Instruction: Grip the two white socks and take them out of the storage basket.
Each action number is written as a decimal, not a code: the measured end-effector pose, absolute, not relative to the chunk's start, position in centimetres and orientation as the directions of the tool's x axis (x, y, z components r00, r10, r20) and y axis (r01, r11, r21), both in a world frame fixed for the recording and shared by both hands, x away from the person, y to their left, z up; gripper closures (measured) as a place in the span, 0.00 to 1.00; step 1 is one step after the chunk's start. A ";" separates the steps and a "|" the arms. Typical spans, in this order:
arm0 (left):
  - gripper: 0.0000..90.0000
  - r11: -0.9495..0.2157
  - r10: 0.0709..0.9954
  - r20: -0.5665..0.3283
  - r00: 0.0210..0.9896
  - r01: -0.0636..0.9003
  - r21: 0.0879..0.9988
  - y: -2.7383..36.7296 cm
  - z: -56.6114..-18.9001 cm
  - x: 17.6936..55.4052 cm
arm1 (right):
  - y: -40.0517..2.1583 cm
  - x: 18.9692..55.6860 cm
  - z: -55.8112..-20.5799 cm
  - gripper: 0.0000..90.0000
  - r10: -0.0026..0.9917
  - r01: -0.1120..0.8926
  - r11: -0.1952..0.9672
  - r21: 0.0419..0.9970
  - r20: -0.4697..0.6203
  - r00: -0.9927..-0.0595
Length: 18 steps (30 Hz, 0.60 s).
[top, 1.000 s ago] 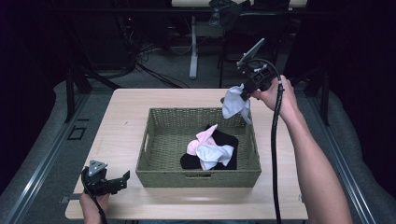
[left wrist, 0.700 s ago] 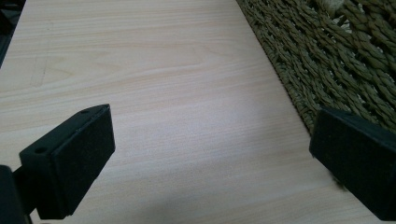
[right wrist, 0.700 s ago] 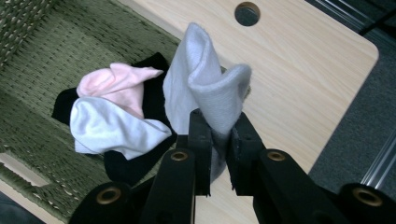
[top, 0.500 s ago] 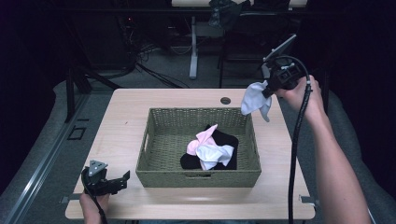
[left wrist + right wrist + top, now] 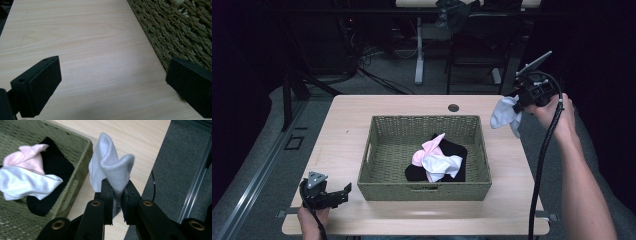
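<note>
Black claws (image 5: 117,195), brass-ringed screw holes

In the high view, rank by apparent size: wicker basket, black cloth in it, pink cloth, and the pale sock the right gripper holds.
1. Wicker basket
2. Black cloth, partly covered
3. Pale sock and pink cloth: look alike; the sock hangs raised nearer the camera, so I won't rank them.

My right gripper (image 5: 117,195) is black and holds a pale blue-white sock (image 5: 110,167). The woven basket (image 5: 377,150) is olive green, with a pink sock (image 5: 428,149), a white sock (image 5: 443,165) and a black cloth (image 5: 459,152) inside. The table (image 5: 347,120) is light wood with thin grain lines.
</note>
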<state>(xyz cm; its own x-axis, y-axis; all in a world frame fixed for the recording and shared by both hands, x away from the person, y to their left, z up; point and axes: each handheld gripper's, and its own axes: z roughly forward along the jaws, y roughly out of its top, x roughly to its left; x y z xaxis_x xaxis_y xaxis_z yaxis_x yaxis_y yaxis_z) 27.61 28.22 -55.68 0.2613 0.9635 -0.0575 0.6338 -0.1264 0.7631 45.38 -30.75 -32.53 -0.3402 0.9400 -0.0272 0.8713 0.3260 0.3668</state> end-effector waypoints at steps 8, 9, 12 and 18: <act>0.00 -0.125 0.963 -0.059 0.262 0.631 0.766 28.2 -55.7 27.6 | -31.7 45.9 -36.5 0.91 0.950 0.893 0.302 0.334 -0.022 -0.312; 0.00 -0.125 0.963 -0.058 0.261 0.630 0.766 28.2 -55.7 27.6 | -31.8 46.0 -36.8 0.91 0.951 0.895 0.299 0.330 -0.021 -0.310; 0.00 -0.124 0.964 -0.059 0.261 0.630 0.766 28.2 -55.8 27.6 | -32.0 46.1 -38.4 0.91 0.954 0.902 0.289 0.320 -0.015 -0.300; 0.00 -0.126 0.964 -0.057 0.261 0.632 0.765 28.2 -55.7 27.6 | -32.3 46.4 -41.2 0.90 0.956 0.915 0.278 0.291 0.003 -0.292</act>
<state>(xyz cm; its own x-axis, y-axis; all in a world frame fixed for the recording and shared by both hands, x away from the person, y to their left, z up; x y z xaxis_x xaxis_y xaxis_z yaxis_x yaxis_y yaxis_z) 27.64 28.19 -55.74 0.2612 0.9636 -0.0567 0.6318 -0.1263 0.7647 46.38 -32.33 -41.20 -0.2920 0.9564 0.0033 0.9153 0.2784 0.2910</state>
